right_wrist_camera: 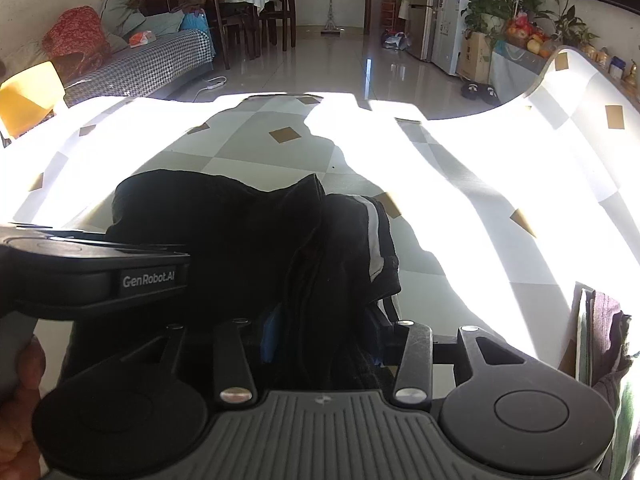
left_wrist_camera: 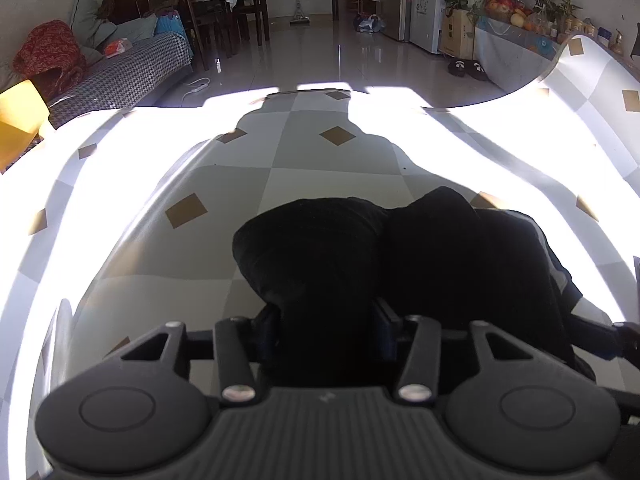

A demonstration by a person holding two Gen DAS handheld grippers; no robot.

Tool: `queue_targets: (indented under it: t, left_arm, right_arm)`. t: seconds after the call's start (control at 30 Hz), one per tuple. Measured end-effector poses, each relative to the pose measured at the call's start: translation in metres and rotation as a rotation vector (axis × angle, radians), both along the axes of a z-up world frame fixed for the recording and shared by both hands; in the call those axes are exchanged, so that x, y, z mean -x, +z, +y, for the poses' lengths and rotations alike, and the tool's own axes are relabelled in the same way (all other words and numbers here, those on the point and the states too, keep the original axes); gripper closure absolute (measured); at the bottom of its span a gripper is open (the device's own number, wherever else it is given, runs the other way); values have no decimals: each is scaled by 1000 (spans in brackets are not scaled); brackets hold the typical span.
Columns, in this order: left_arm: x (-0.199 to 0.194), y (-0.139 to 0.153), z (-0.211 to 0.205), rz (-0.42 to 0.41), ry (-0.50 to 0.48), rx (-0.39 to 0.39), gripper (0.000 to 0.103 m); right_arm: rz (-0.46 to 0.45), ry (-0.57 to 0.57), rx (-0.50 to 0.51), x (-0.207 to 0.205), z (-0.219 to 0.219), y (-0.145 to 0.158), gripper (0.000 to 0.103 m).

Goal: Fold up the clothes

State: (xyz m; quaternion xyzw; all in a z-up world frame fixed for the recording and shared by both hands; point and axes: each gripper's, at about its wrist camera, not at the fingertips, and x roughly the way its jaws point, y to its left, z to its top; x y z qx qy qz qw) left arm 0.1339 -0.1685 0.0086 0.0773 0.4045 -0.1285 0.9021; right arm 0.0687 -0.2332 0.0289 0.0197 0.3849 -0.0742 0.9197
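Looking down at black clothes (left_wrist_camera: 360, 248), bunched in a lump on the checked table (left_wrist_camera: 280, 168), close to its near edge and about halfway along it. Lying longways from side to side, along that near edge, with a white stripe (right_wrist_camera: 372, 232) at the right end. Poking into the left part of the lump with the left gripper (left_wrist_camera: 328, 320): jaws partly open, dark cloth filling the gap. Too dark to tell whether pinched tight or just sitting loose in there. Much the same with the right gripper (right_wrist_camera: 324, 332) in the right part of the lump: jaws partly open, cloth in between, grip not clear. Both side by side and close together, pointing down and toward the far edge. No reaching needed, then, with cloth already right in the jaws. Nearer the striped end: the right one. Probably best to get a firm hold first, then pull apart sideways along the long way.
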Motion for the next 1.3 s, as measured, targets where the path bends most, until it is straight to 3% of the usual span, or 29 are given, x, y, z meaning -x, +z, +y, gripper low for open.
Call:
queue_targets:
  t: [0.23, 0.5, 0.73, 0.9, 1.3]
  left_arm:
    - [-4, 8, 13, -25, 58, -4, 38]
    - [4, 15, 17, -29, 48, -7, 37]
    - [19, -6, 7, 39, -23, -41, 36]
    - [20, -24, 3, 77, -49, -67, 34]
    - [3, -35, -1, 70, -46, -53, 28]
  right_arm:
    - [-68, -59, 57, 6, -10, 14, 61]
    - [-125, -59, 91, 11, -8, 24, 60]
    - [17, 6, 7, -3, -3, 0, 60]
    - [112, -27, -28, -7, -8, -18, 59]
    - [131, -57, -49, -5, -8, -22, 55]
